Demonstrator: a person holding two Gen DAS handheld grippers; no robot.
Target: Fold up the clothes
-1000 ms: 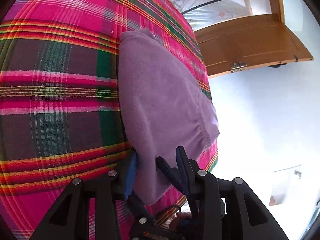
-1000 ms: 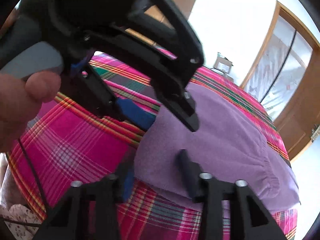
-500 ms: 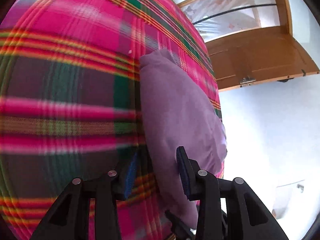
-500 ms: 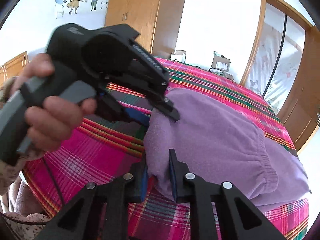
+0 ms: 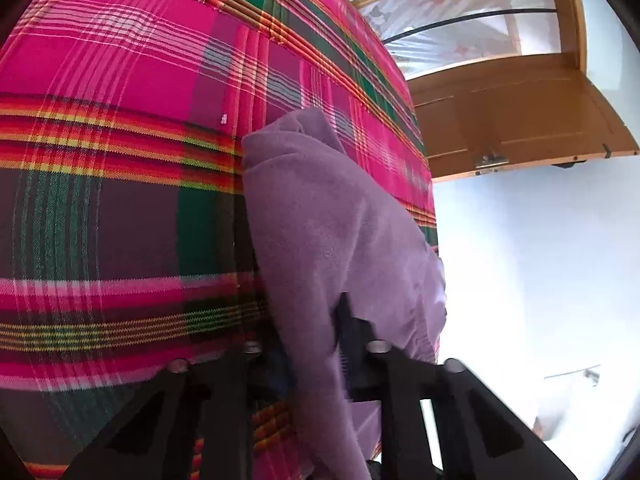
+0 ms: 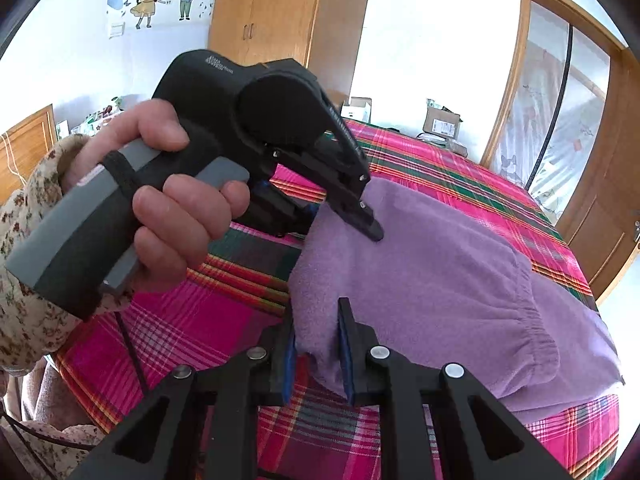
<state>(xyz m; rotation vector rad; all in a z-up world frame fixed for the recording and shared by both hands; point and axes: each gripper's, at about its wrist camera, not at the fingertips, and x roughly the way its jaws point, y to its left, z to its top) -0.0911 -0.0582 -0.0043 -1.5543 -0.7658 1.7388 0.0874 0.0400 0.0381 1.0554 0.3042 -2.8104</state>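
A purple fleece garment (image 6: 432, 276) with an elastic waistband lies folded on the plaid bedspread (image 6: 192, 320). My right gripper (image 6: 318, 344) is shut on its near left edge, cloth pinched between the blue pads. My left gripper (image 6: 344, 216), held by a hand in a floral sleeve, bites the same edge a little farther back. In the left wrist view the purple garment (image 5: 332, 232) runs up between the fingers of the left gripper (image 5: 308, 356), which is shut on it; the left pad is hidden by cloth.
The pink, green and red plaid bedspread (image 5: 120, 160) covers the bed. A wooden door (image 5: 512, 112) stands open past the bed's far side. Cardboard boxes (image 6: 440, 124) sit beyond the bed, with a wooden wardrobe (image 6: 272, 12) behind.
Both grippers went from open around the garment's edge to shut on it. The right closed first, then the left, and the pinched edge now rises slightly off the bedspread.
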